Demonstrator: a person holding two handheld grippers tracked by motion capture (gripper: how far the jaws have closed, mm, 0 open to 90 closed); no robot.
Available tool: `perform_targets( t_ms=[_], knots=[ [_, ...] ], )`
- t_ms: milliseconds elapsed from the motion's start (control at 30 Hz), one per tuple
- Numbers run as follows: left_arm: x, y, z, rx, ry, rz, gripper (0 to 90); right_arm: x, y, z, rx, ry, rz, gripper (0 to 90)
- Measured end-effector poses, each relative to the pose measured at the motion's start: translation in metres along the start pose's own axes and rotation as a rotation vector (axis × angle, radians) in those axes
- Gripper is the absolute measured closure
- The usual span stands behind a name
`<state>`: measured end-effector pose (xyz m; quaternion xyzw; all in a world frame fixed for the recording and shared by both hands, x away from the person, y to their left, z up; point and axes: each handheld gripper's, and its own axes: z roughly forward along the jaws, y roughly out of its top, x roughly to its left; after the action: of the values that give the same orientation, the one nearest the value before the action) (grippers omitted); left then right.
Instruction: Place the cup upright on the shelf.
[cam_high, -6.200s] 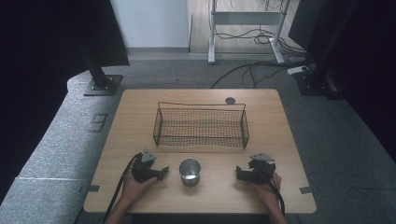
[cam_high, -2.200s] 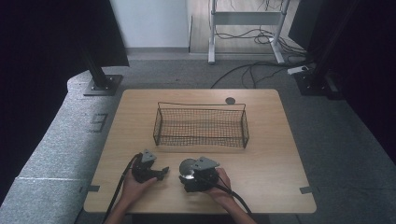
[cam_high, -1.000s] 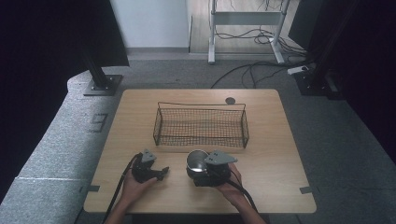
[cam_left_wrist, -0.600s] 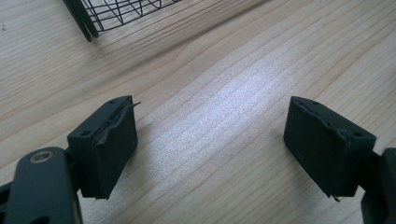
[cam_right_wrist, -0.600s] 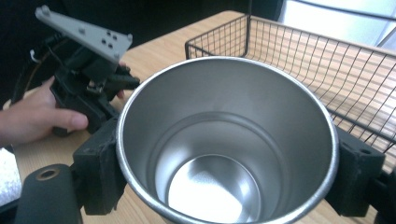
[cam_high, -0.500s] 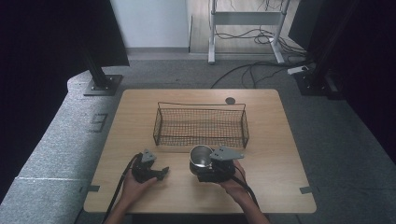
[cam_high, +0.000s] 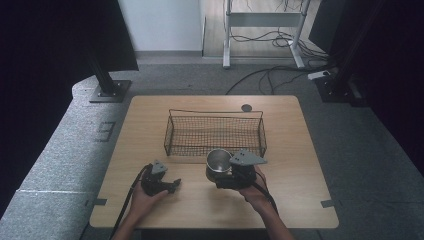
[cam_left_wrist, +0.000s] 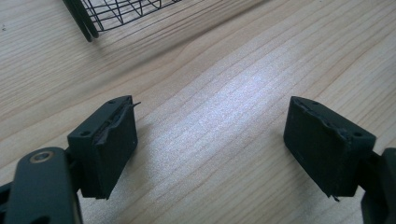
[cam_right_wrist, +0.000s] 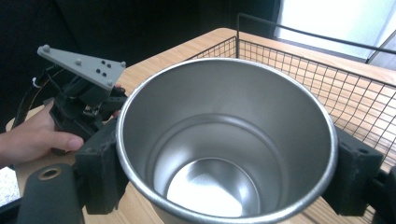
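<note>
While gripped around its wall by right gripper (cam_high: 226, 176) fingers (cam_right_wrist: 100, 168), just closed tighter, steel cup (cam_high: 218, 161) hangs upright near wire basket (cam_high: 215, 131)'s front edge. Left gripper (cam_high: 167, 185) resting low, fingers (cam_left_wrist: 109, 140) spread over bare desk (cam_left_wrist: 224, 107). Open desk beyond, right.

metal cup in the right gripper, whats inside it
Nothing: the metal cup shows only its bare shiny bottom. The right gripper clamps it from both sides. What lies under the cup is covered by it.
</note>
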<state>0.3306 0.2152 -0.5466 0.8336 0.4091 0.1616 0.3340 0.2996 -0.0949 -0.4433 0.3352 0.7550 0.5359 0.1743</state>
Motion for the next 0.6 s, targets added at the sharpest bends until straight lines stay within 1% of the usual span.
perform_targets(
  t_ms=[100, 367, 600],
  knots=[
    [0.000, 0.000, 0.000, 0.000, 0.000, 0.000, 17.4, -0.002, 0.004, 0.000, -0.006, 0.001, 0.000, 18.3],
    [0.000, 0.000, 0.000, 0.000, 0.000, 0.001, 17.4, -0.005, 0.007, 0.003, -0.001, 0.001, 0.005, 18.4],
    [0.000, 0.000, 0.000, 0.000, 0.000, 0.000, 17.4, -0.009, 0.017, 0.001, -0.009, -0.006, 0.000, 18.4]
  ],
)
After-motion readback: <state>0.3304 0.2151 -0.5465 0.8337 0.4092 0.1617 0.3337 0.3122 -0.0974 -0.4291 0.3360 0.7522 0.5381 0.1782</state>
